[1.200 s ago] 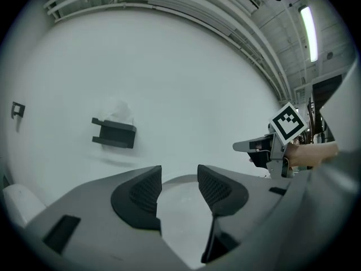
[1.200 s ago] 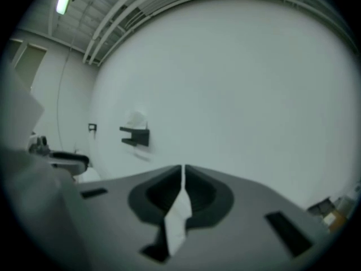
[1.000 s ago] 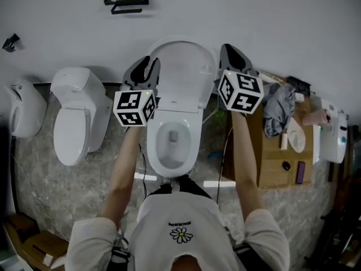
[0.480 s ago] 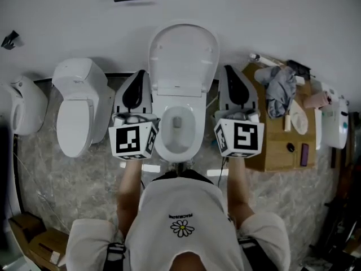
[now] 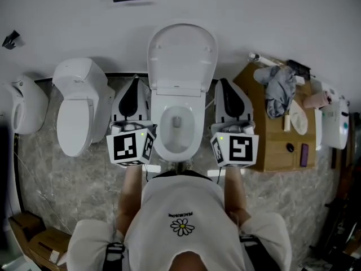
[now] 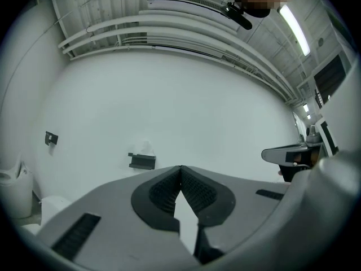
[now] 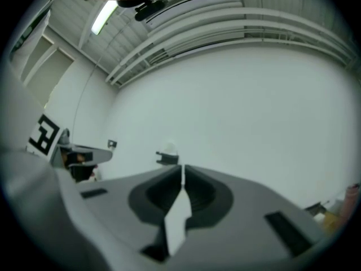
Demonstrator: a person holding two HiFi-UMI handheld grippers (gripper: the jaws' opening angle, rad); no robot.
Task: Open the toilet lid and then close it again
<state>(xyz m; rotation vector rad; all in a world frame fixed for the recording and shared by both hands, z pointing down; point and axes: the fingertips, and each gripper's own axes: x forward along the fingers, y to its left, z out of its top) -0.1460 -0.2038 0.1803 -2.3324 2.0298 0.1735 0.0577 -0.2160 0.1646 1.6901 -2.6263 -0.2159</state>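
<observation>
The toilet lid stands upright against the far wall, so opening looks done and only closing is left. We hold the left gripper and right gripper on either side of the bowl, touching nothing, each with its jaws pressed together and empty.

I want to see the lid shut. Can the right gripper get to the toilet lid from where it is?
Probably yes. The lid stands up, and the right gripper sits beside the bowl with nothing between them, though its jaws are shut.
</observation>
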